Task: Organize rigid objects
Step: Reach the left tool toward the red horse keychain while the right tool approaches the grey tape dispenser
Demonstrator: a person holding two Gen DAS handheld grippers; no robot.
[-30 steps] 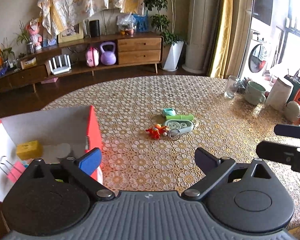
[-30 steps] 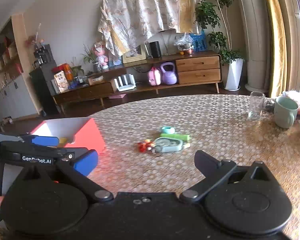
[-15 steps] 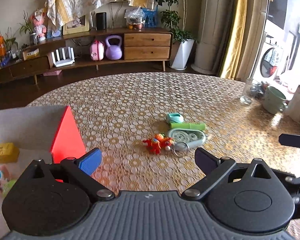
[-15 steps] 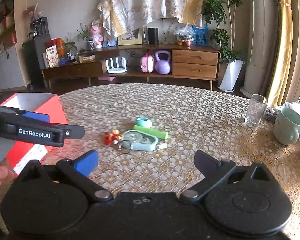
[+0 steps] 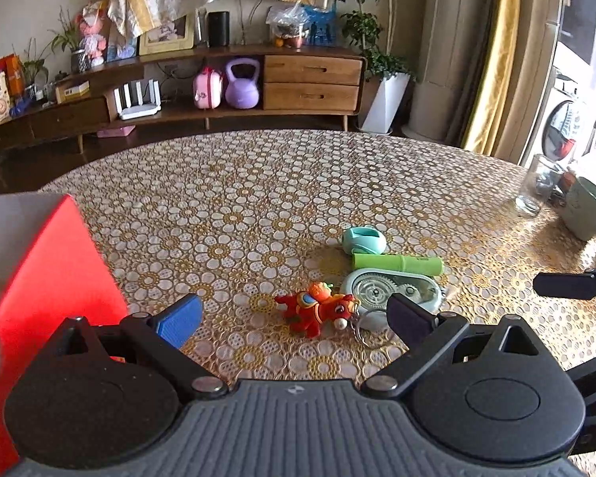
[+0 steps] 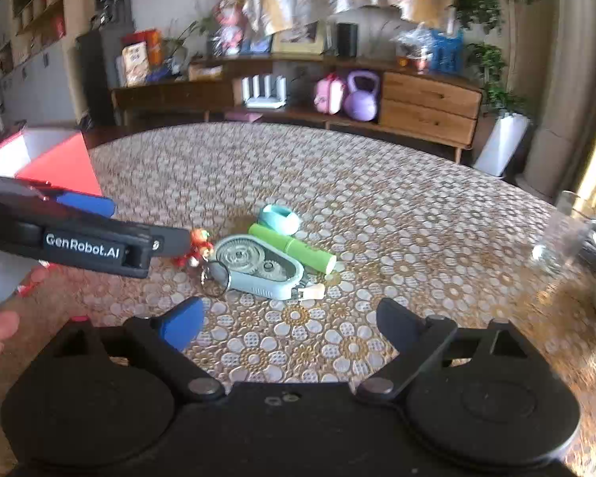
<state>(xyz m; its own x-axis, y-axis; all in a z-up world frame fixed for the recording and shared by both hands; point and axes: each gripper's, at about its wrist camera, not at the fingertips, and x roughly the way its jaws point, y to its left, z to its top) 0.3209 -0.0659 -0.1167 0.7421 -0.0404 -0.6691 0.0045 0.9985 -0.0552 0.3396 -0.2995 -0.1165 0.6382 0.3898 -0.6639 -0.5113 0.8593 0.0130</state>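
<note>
Both grippers have come forward and down toward the small heap of things in the middle of the round worktop (image 5: 258, 183) with its gold flower-lace cloth. The left gripper (image 5: 294, 316) has its jaws spread and empty just short of the red rubber horse keychain (image 5: 318, 310). The right gripper (image 6: 288, 324) has just been closing its jaws a little; they stand wide with nothing between them, near the pale teal correction-tape dispenser (image 6: 258, 264) and green plastic tube (image 6: 294, 248). The red cardboard box (image 5: 55, 278) now sits at the left edge, so a pick looks imminent.
</note>
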